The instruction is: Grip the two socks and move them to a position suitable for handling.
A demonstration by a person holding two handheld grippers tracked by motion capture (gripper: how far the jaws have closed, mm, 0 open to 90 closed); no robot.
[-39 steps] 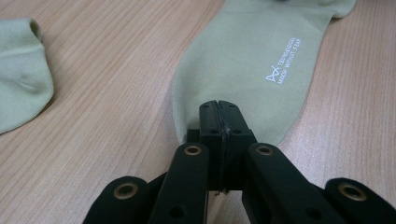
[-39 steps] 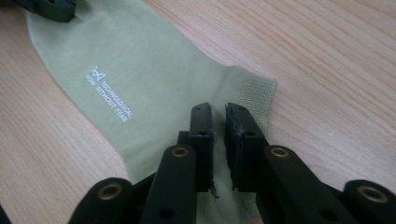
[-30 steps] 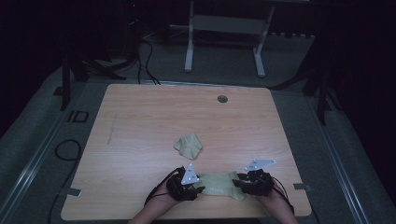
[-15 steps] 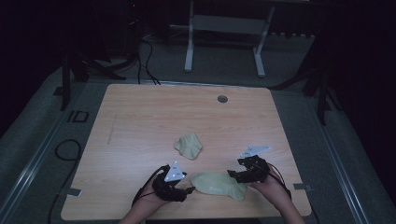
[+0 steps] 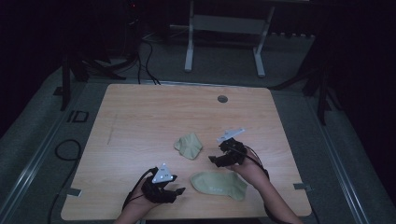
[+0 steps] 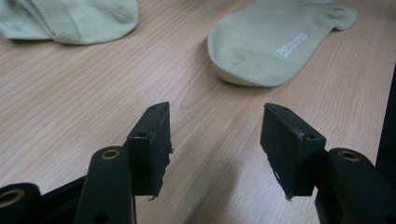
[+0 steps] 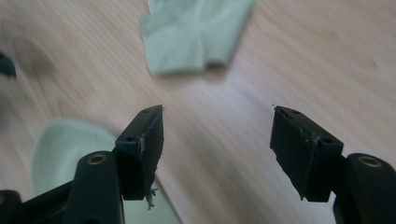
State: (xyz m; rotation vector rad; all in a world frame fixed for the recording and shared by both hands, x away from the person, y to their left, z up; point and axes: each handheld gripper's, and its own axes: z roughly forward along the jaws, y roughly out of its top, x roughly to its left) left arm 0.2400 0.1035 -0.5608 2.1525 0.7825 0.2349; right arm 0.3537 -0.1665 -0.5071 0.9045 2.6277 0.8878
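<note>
A pale green sock (image 5: 218, 184) lies flat near the wooden table's (image 5: 140, 116) front edge, printed lettering on its sole (image 6: 275, 42). A second matching sock (image 5: 189, 144) sits crumpled at mid-table (image 7: 196, 32). My left gripper (image 5: 180, 191) hovers low just left of the flat sock, open, pointing at its toe end (image 6: 215, 140). My right gripper (image 5: 215, 159) is above the flat sock's far edge, right of the crumpled one, open (image 7: 217, 140). Both pairs of jaws have just been opening, with nothing between them. The flat sock's edge (image 7: 65, 144) shows blurred at lower left in the right gripper view.
A round cable hole (image 5: 222, 99) sits near the table's far edge. A metal stand (image 5: 224, 28) and cables (image 5: 144, 60) are on the dark floor behind the table. The person's forearms come in over the front edge.
Both grippers let go of the near sock, which now lies spread flat. The left gripper drew back to the left; the right one lifted and moved away toward the crumpled sock.
</note>
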